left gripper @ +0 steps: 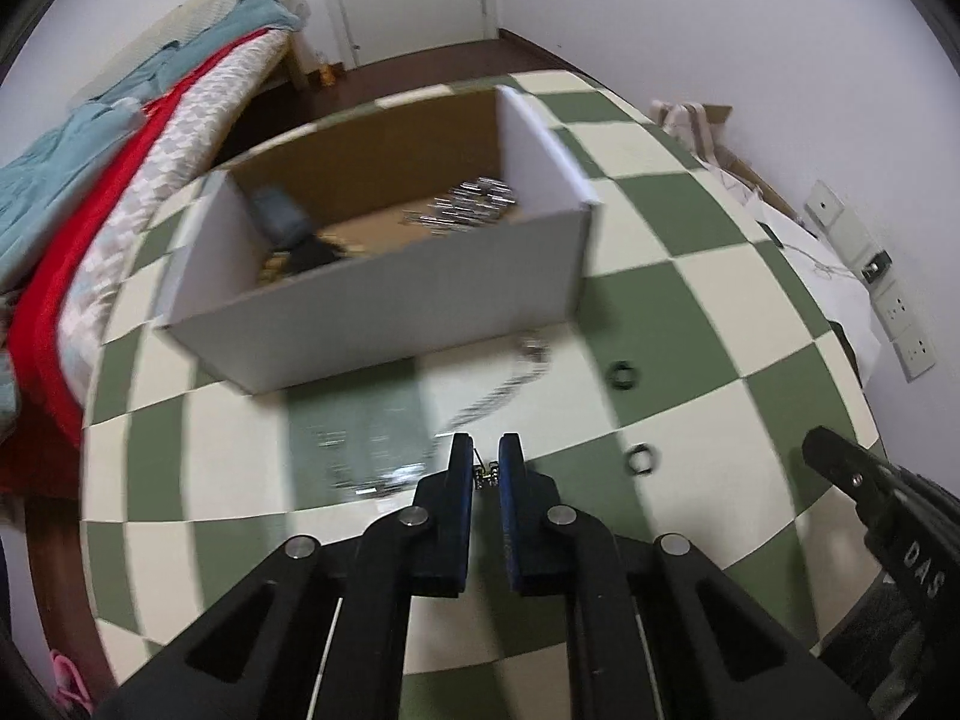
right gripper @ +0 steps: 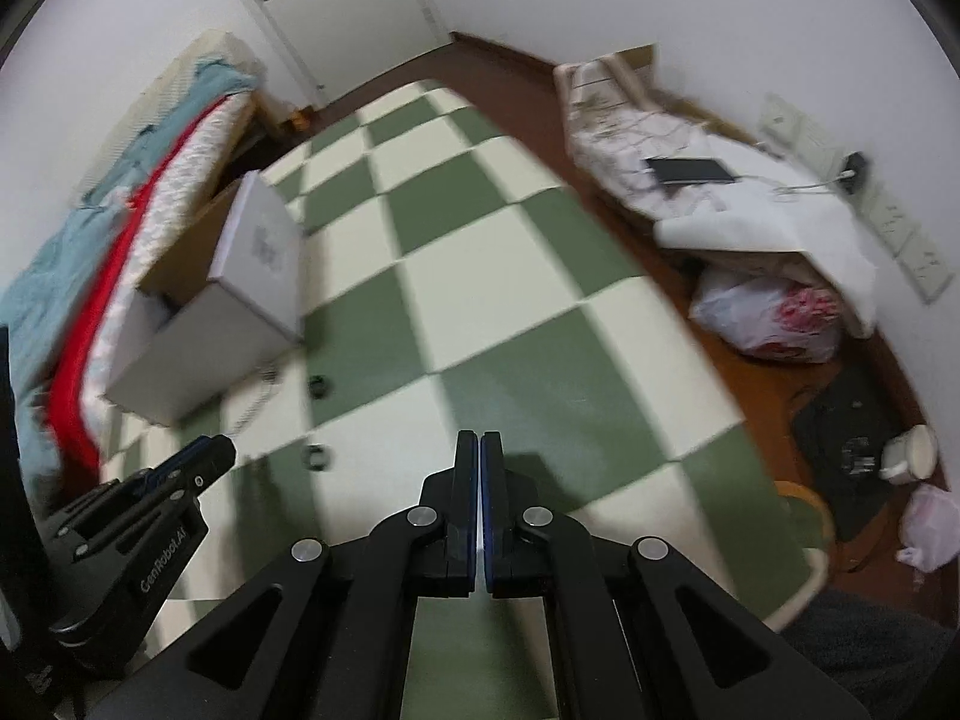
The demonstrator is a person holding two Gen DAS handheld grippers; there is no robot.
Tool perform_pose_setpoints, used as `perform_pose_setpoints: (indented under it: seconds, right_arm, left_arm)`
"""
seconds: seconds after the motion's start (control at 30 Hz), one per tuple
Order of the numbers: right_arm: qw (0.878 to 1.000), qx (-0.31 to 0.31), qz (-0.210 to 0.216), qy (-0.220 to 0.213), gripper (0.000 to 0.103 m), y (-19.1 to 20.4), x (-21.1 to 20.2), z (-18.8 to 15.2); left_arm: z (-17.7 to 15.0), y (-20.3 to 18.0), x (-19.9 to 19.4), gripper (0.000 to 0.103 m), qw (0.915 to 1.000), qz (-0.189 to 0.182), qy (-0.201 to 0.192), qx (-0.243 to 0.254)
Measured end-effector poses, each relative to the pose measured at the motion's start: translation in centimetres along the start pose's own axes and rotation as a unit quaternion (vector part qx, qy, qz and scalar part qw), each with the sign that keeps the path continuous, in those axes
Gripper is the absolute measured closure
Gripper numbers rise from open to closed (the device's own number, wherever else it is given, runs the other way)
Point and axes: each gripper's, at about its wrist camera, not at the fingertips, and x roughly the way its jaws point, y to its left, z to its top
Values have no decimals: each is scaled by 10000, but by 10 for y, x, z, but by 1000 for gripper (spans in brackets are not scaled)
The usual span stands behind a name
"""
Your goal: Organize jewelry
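- Two grippers are in play over a green-and-cream checked mat (left gripper: 660,210), and only one is doing anything right now.
- The left gripper (left gripper: 485,462) is pinched down on something small and metallic. A bit of clasp or link can be seen between the tips, and a chain (left gripper: 498,390) trails off toward 1 o'clock on the mat, so it's judged to be gripping the chain's end. Motion blur makes it hard to be sure.
- The box (left gripper: 384,294) sits at 11 o'clock from the left gripper, open on top. Silvery pieces are already piled in its far right corner, with something dark at the left.
- Two dark rings are left loose on the mat: one ring (left gripper: 624,373) at 2 o'clock, the other ring (left gripper: 642,458) at 3 o'clock, both apart from the box and from each other.
- The right gripper (right gripper: 481,450) is clamped tight with nothing between the jaws, parked over bare mat at the left gripper's 3 o'clock.
- Step in hand, as a guess: the chain is being picked up for the box.
- What's needed next: the chain has to be lifted high enough that the tail clears the near wall, carried toward 11 o'clock, then let go over the open top. A dragging tail could snag on the box edge. The rings would be dealt with after that.
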Motion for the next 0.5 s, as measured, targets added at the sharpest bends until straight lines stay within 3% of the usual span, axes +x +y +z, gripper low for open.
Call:
perform_pose_setpoints:
  seconds: [0.07, 0.13, 0.17, 0.3, 0.37, 0.5]
  right_arm:
    - [9997, -154, 181, 48, 85, 13, 3, 0]
    - [9990, -349, 287, 73, 65, 30, 8, -2]
    - [9984, -468, 312, 73, 64, 38, 11, -3]
    - [9944, -1041, 136, 103, 64, 75, 27, -11]
    - [9899, -1403, -161, 156, 64, 91, 38, -18]
    - [9793, -1904, -680, -58, 90, 108, 39, -28]
  left_arm:
    - [-5, 16, -7, 97, 9999, 81, -20, -60]
    - [-10, 31, -11, 97, 9998, 173, -7, -126]
    - [-13, 37, -12, 97, 9996, 226, 6, -168]
    - [-23, 60, -10, 97, 9985, 377, 128, -371]
    - [-26, 65, -9, 97, 9981, 415, 161, -415]
    - [-30, 72, -10, 97, 9978, 434, 178, -460]
